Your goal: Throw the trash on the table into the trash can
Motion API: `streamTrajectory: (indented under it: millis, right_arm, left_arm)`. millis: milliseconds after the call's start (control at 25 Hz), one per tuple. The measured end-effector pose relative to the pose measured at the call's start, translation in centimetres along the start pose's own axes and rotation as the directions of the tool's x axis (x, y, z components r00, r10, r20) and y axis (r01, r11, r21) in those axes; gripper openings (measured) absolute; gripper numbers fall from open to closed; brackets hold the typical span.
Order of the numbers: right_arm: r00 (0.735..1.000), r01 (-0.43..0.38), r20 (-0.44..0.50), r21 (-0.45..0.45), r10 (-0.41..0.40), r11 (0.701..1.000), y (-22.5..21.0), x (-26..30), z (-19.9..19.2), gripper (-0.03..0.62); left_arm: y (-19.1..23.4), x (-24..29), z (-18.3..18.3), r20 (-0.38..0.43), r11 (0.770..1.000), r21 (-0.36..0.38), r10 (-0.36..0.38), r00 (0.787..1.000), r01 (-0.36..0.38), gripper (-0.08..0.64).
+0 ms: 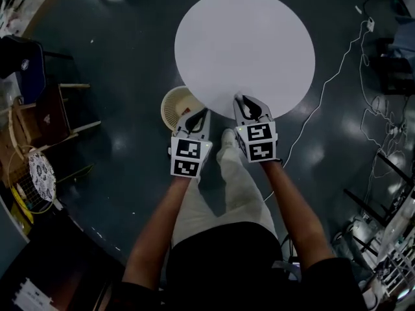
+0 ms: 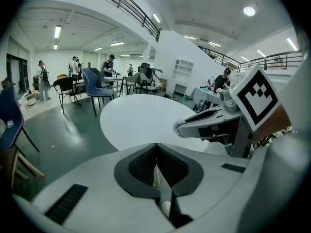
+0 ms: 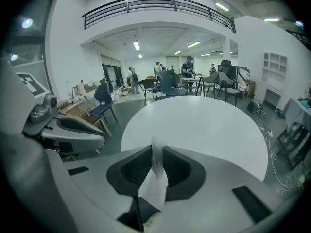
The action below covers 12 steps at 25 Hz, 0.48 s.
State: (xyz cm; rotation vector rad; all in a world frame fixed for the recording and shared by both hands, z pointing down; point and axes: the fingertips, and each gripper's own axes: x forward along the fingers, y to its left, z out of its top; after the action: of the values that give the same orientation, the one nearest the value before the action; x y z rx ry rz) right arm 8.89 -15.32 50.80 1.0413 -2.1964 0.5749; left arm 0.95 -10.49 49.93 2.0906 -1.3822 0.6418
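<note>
Round white table (image 1: 245,44), trash can (image 1: 176,105) on floor (image 1: 117,50).

Trash in the tongs, can beside the bench

A piece of white tissue (image 3: 155,183) – soft, creased, standing on edge – is pinched in the right tongs (image 3: 156,148), its top poking just above their tips. The closed left tongs (image 2: 156,145) show a thin pale sliver (image 2: 156,176) between them; scrap or just a lit seam, it cannot be told. The trash can (image 1: 175,107) – round, cream, slatted – stands upright on the floor, mouth up, its rim partly under the near-left edge of the round white bench (image 1: 245,44).
</note>
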Motion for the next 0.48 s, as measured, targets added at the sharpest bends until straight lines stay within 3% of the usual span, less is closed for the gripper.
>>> streamTrajectory:
  millis: [480]
  right_arm:
    - [0.995,-0.103,-0.018,-0.065,0.102,0.993,12.6,3.3,-0.7,0.081]
  left_arm:
    - [7.7,-6.7,-7.4,-0.010,0.993,-0.097,0.074,0.997,-0.075,0.015]
